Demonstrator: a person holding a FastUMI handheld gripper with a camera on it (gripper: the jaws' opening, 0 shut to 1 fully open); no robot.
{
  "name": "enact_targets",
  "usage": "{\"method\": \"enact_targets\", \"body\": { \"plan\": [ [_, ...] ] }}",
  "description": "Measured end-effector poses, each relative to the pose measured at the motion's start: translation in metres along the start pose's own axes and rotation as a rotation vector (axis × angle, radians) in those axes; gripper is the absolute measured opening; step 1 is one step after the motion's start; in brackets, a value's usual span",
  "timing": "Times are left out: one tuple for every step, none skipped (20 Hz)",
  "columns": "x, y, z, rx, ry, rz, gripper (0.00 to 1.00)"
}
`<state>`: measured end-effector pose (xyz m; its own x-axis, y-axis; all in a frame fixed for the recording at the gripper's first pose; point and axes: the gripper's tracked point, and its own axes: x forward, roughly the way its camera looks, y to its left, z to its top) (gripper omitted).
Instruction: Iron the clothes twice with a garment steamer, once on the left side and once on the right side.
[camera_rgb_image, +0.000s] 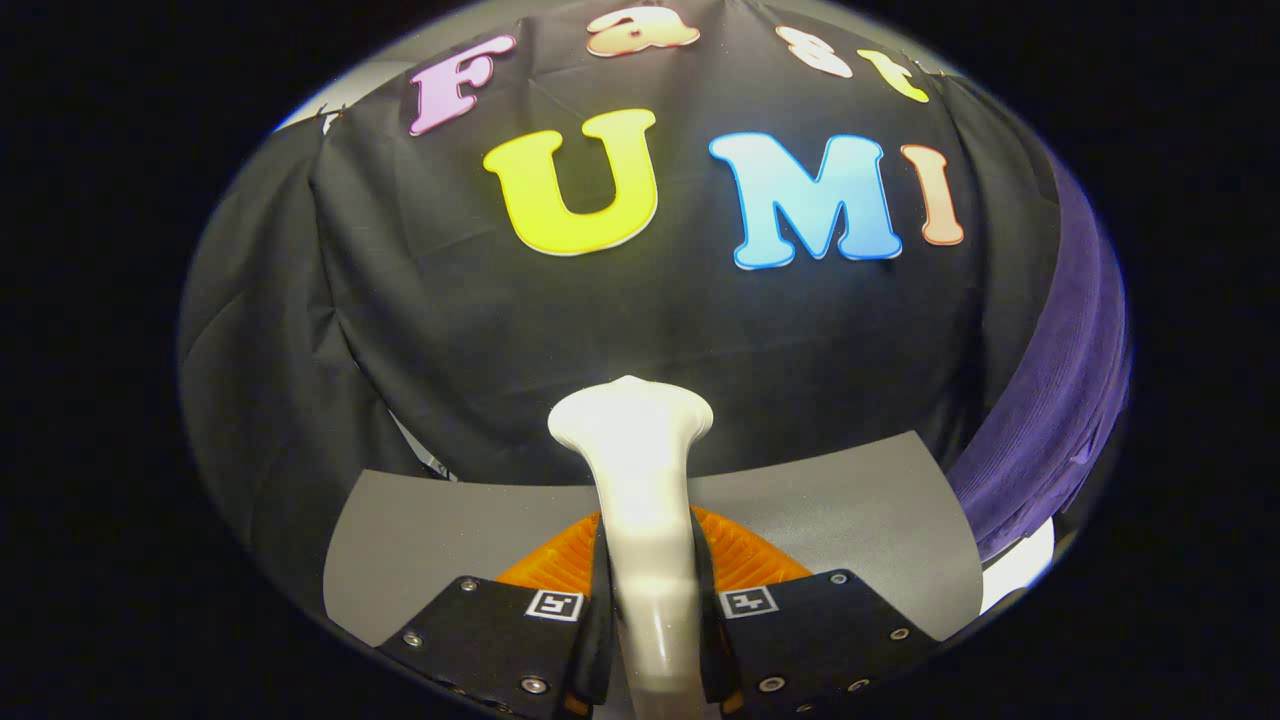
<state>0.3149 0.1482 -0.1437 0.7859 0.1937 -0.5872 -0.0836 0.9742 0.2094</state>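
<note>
Gripping the white garment steamer (645, 520) by its handle, the hand-held gripper (648, 640) has both fingers pressed against it; the steamer head rises beyond them above the grey worktop (850, 510), purple garment (1050, 420) hanging alongside.

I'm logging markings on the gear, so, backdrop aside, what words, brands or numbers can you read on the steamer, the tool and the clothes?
steamer: none readable on its white handle, which both fingers of the tool press on.
tool: no words or numbers; each finger bears a square coded marker, a black-and-white pattern, not text.
purple garment: none visible.
</note>
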Motion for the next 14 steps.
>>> {"method": "enact_targets", "body": {
  "plan": [
    [-0.009, 0.002, 0.007, 0.006, -0.043, 0.030, 0.35],
    [-0.018, 0.006, 0.009, 0.019, -0.067, 0.061, 0.35],
    [-0.029, 0.007, 0.014, 0.023, -0.108, 0.086, 0.35],
    [-0.041, 0.003, 0.018, 0.022, -0.146, 0.088, 0.35],
    [-0.049, -0.003, 0.020, 0.021, -0.180, 0.082, 0.34],
    [-0.059, -0.009, 0.022, 0.022, -0.204, 0.075, 0.35],
    [-0.068, -0.012, 0.020, 0.010, -0.226, 0.070, 0.35],
    [-0.077, -0.018, 0.022, -0.004, -0.251, 0.057, 0.35],
    [-0.087, -0.024, 0.023, -0.028, -0.279, 0.050, 0.35],
    [-0.096, -0.027, 0.026, -0.045, -0.302, 0.050, 0.35],
    [-0.104, -0.030, 0.026, -0.051, -0.320, 0.050, 0.35],
    [-0.113, -0.033, 0.027, -0.055, -0.336, 0.055, 0.35],
    [-0.123, -0.037, 0.027, -0.059, -0.350, 0.059, 0.35],
    [-0.131, -0.043, 0.028, -0.059, -0.357, 0.058, 0.35]
  ]
}}
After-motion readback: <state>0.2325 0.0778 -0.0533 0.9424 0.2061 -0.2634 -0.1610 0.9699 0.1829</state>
